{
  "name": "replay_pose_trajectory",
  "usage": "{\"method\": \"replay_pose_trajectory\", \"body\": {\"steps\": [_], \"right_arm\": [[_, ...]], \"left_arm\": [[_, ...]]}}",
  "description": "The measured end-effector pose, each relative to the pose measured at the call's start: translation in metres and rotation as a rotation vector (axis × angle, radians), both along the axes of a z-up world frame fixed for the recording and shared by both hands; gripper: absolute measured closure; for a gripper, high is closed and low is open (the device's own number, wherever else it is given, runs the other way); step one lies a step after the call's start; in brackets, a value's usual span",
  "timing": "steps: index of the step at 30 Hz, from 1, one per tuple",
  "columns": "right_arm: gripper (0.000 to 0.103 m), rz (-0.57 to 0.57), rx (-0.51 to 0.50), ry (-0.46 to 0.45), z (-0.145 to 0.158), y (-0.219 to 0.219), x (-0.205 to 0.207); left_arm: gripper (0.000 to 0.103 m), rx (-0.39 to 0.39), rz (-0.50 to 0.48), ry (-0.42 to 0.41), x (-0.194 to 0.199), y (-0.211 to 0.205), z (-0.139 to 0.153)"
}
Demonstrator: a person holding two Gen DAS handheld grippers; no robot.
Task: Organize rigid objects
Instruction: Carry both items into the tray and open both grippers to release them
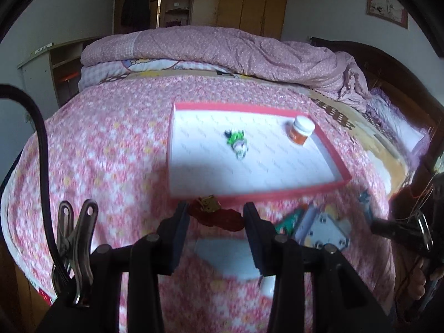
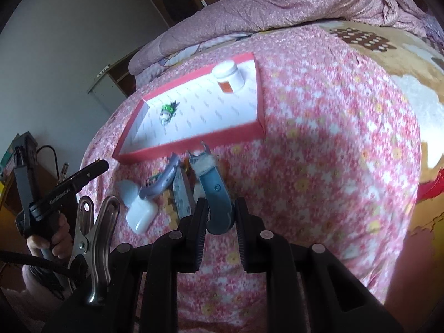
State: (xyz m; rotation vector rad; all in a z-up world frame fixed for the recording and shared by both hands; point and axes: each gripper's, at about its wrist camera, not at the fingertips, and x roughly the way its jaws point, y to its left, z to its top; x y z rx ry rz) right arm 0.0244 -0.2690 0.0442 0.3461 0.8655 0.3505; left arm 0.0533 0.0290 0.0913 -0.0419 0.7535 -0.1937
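Nearest the lens in the right wrist view, the right gripper [image 2: 219,222] has its two black ribbed jaws set either side of the rounded handle end of a blue plastic curved tool with a pale fuzzy band and a forked tip [image 2: 212,186]. The tool fills most of the gap, but whether the pads actually press on it cannot be told. Its tip points toward the near rim of the shallow red-edged tray with a white printed floor [image 2: 259,94], which lies on the pink floral bedspread [image 2: 319,138].

In the left wrist view, the left gripper [image 1: 216,222] has its jaws apart and empty, with a flat dark-red irregular piece [image 1: 222,217] and a small tan block [image 1: 208,202] beyond them, just short of the tray's near rim.

Already in the tray are a small green and white toy figure [image 1: 237,143] near the middle and a white-lidded jar with an orange label [image 1: 301,130] in the far right corner.

Left of the blue tool lies a loose cluster: a grey-purple curved handle [image 2: 163,183], a white rounded case [image 2: 141,213] and a flat metallic piece [image 2: 181,194].

The likely trouble is a grip on the rounded end only: the long tool could pivot or slip out. A lift might also drag the neighbouring pieces, and the soft bedding gives little support.
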Motion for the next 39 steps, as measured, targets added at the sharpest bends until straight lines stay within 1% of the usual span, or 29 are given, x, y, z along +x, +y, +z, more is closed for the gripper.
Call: {"method": "replay_pose_trajectory", "body": {"steps": [3, 7, 15, 23, 29, 34, 35, 37, 39], "right_arm": [[0.082, 0.004, -0.015, -0.009, 0.007, 0.003, 0.011], [0.082, 0.022, -0.039, -0.018, 0.014, 0.010, 0.029], [0.082, 0.044, -0.074, -0.013, 0.020, 0.031, 0.080], [0.082, 0.063, -0.090, 0.028, 0.016, 0.059, 0.134], [0.082, 0.074, -0.112, 0.039, 0.012, 0.079, 0.164], [0.082, 0.064, -0.140, 0.062, 0.006, 0.085, 0.173], [0.082, 0.051, -0.150, 0.063, 0.005, 0.085, 0.174], [0.080, 0.039, -0.164, 0.066, 0.004, 0.085, 0.174], [0.076, 0.041, -0.163, 0.060, 0.005, 0.084, 0.172]], "left_arm": [[0.061, 0.008, -0.015, -0.020, 0.014, -0.003, 0.009], [0.061, 0.032, -0.026, -0.026, 0.036, -0.011, 0.012], [0.061, 0.062, -0.050, 0.002, 0.090, -0.022, 0.001], [0.061, 0.095, -0.078, 0.030, 0.137, -0.028, -0.016], [0.061, 0.105, -0.075, 0.027, 0.153, -0.028, -0.022], [0.060, 0.091, -0.078, 0.033, 0.160, -0.028, -0.027], [0.059, 0.105, -0.081, 0.026, 0.160, -0.030, -0.027], [0.052, 0.128, -0.082, 0.016, 0.160, -0.033, -0.027], [0.049, 0.137, -0.079, 0.019, 0.158, -0.034, -0.027]]}}
